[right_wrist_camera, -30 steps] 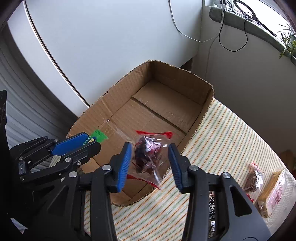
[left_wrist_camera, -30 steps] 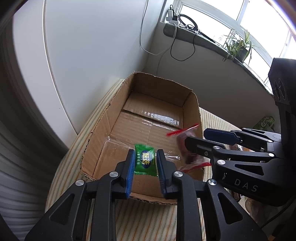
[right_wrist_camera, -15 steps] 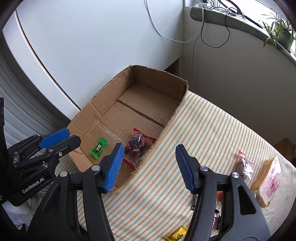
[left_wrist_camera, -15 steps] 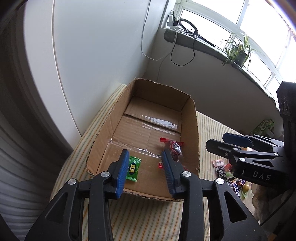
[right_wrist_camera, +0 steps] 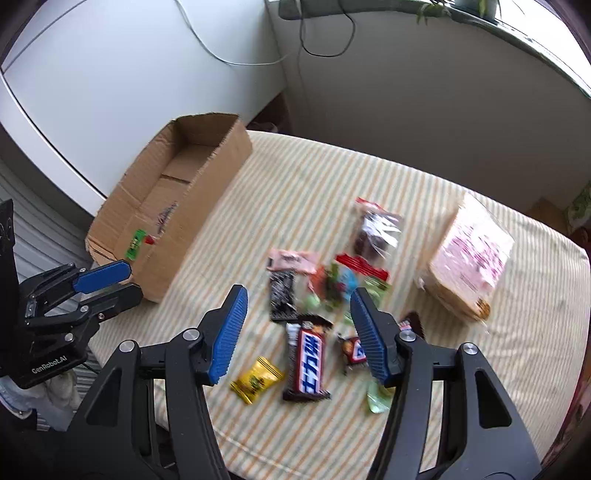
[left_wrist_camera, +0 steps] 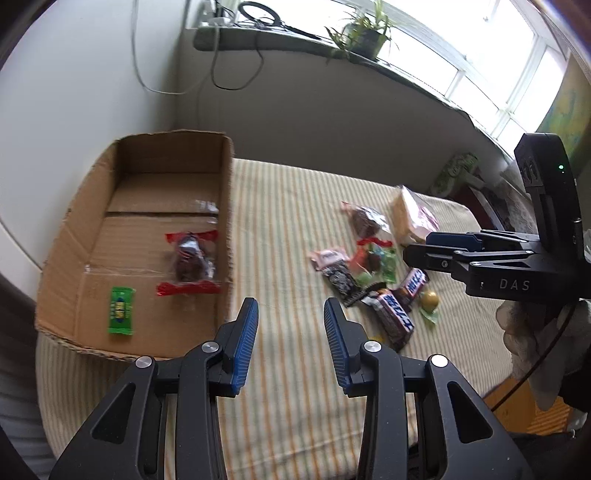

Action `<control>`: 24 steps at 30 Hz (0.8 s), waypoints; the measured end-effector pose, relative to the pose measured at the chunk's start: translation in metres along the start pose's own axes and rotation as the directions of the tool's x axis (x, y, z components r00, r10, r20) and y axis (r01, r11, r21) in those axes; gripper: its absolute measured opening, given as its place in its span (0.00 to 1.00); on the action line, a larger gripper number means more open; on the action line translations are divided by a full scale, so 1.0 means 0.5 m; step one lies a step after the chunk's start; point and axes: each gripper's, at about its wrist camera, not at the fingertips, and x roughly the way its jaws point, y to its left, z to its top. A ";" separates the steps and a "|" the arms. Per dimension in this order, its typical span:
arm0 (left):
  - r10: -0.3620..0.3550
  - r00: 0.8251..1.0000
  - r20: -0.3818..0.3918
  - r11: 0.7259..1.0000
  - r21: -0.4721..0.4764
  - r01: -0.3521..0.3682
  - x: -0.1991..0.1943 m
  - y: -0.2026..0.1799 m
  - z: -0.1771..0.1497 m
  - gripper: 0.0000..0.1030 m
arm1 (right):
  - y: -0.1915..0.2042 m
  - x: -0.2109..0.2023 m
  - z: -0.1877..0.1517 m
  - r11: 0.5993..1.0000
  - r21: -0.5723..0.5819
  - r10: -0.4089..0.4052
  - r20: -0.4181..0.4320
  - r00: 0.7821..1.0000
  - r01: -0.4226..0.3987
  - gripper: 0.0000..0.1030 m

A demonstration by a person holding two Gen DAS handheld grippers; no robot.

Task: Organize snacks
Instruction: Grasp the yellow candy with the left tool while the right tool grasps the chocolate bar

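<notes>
An open cardboard box (left_wrist_camera: 228,206) (right_wrist_camera: 207,199) stands at the left of the striped table. Inside it lie a green packet (left_wrist_camera: 120,310) (right_wrist_camera: 135,243) and a clear red-edged bag of dark snacks (left_wrist_camera: 190,260). My left gripper (left_wrist_camera: 291,321) is open and empty, over the table just right of the box. My right gripper (right_wrist_camera: 299,321) is open and empty above a pile of loose snacks: a Snickers bar (right_wrist_camera: 308,360) (left_wrist_camera: 393,317), a yellow candy (right_wrist_camera: 256,380), a black packet (right_wrist_camera: 282,295) and a pink packet (right_wrist_camera: 291,260).
A large pale pink-printed pack (right_wrist_camera: 469,258) (left_wrist_camera: 412,218) lies at the right of the striped table (right_wrist_camera: 303,184). Another clear red-edged bag (right_wrist_camera: 376,230) (left_wrist_camera: 365,221) lies behind the pile. A wall with cables and a window sill with a plant (left_wrist_camera: 364,35) stand behind.
Both grippers opened and let go; the green packet and the red-edged bag now lie in the box. Both grippers swung right, away from the box, toward the snack pile.
</notes>
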 end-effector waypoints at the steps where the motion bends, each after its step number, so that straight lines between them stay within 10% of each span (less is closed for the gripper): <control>1: -0.009 1.000 -0.014 1.000 0.018 0.010 0.008 -0.014 -0.002 0.34 | -0.016 -0.003 -0.013 1.000 0.018 -0.007 -0.005 1.000 0.007 0.59; 24: -0.061 0.979 -0.195 0.969 0.222 0.105 0.137 -0.143 -0.089 0.34 | -0.015 0.066 -0.110 0.998 0.009 0.057 -0.105 0.993 -0.057 0.49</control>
